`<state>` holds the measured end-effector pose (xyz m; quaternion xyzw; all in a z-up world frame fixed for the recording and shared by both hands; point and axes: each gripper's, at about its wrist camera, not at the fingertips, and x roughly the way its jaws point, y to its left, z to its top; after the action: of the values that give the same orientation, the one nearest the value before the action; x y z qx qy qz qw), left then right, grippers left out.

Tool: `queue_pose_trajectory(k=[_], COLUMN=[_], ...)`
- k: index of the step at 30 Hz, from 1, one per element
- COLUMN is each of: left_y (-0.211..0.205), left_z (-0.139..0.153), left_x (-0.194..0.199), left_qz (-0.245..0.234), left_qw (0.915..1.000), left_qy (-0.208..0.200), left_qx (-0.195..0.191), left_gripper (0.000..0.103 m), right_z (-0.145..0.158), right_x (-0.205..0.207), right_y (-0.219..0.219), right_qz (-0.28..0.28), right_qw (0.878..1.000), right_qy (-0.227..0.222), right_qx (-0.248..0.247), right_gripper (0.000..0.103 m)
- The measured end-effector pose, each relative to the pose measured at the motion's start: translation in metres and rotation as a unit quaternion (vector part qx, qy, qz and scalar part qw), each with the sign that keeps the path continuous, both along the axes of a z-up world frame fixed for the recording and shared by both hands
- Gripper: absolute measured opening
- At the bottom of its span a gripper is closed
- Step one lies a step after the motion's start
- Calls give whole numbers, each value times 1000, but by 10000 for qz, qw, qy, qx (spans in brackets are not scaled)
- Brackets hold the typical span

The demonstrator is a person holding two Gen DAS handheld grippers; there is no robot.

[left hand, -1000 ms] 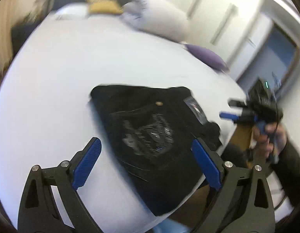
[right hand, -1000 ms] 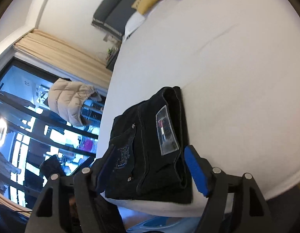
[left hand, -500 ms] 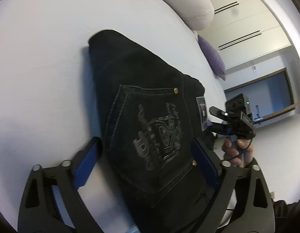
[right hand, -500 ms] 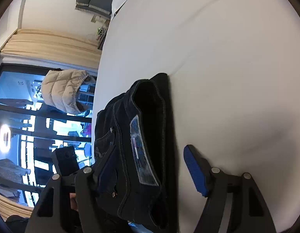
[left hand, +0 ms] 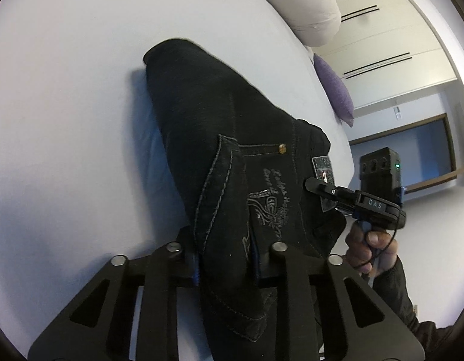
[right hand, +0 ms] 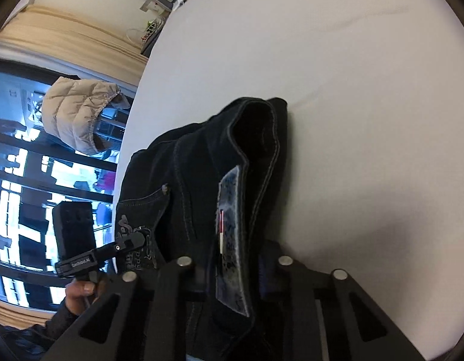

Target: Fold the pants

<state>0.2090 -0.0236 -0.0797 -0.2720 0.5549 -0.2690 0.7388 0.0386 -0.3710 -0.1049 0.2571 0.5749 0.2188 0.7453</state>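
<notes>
Pants (left hand: 232, 156) — black denim — pinched by both grippers

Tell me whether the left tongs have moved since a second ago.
Yes. The left tongs advanced toward the bed edge and shut on the pants.

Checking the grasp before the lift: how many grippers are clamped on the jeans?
2: the left gripper on the back-pocket edge of the jeans, the right gripper at the waistband patch.
</notes>
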Motion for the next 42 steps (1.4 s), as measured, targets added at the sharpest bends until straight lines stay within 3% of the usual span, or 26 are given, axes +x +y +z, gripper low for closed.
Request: queue_pose_trajectory(k=[7, 11, 14, 22, 27, 29, 30, 32, 34, 36, 38, 40, 42], left_y=[-2, 1, 5, 11, 28, 33, 37, 40, 39, 37, 22, 9, -8], left_z=[23, 20, 38, 35, 0, -24, -32, -37, -32, -21, 1, 32, 64], left_x=[7, 28, 35, 46, 57, 56, 53, 44, 36, 25, 17, -3, -27], left_qz=[10, 145, 128, 345, 416, 486, 576, 693, 713, 657, 683, 827, 954], left_qw=[9992, 9974, 9948, 9921, 9936, 9944, 9946, 9956, 9952, 9915, 9839, 9740, 9613], left_qy=[-405, -679, -896, -903, -545, -317, -254, -263, -339, -516, -814, -1283, -1721], left_qx=[27, 194, 477, 806, 899, 878, 820, 580, 580, 1000, 1434, 1675, 1929], left_gripper=[16, 16, 16, 16, 17, 23, 32, 36, 45, 55, 67, 78, 86], right_z=[44, 63, 66, 41, -4, -28, -36, -49, -51, -45, -30, -13, 9], right_x=[8, 38, 72, 162, 186, 189, 190, 182, 178, 171, 163, 150, 131], right_y=[26, 49, 68, 113, 127, 122, 118, 104, 101, 98, 93, 86, 79], right_qz=[192, 277, 298, 233, 190, -16, -126, -324, -355, -403, -613, -828, -916], right_qw=[9985, 9968, 9959, 9970, 9988, 9991, 9980, 9927, 9907, 9912, 9917, 9921, 9908], right_qy=[-496, -749, -844, -648, -246, -41, 7, -18, -52, -91, -247, -518, -895], right_qx=[-136, 25, 99, 361, 391, 426, 614, 1158, 1309, 1260, 1102, 791, 439], right_gripper=[20, 19, 19, 19, 21, 31, 31, 31, 36, 48, 72, 82, 82])
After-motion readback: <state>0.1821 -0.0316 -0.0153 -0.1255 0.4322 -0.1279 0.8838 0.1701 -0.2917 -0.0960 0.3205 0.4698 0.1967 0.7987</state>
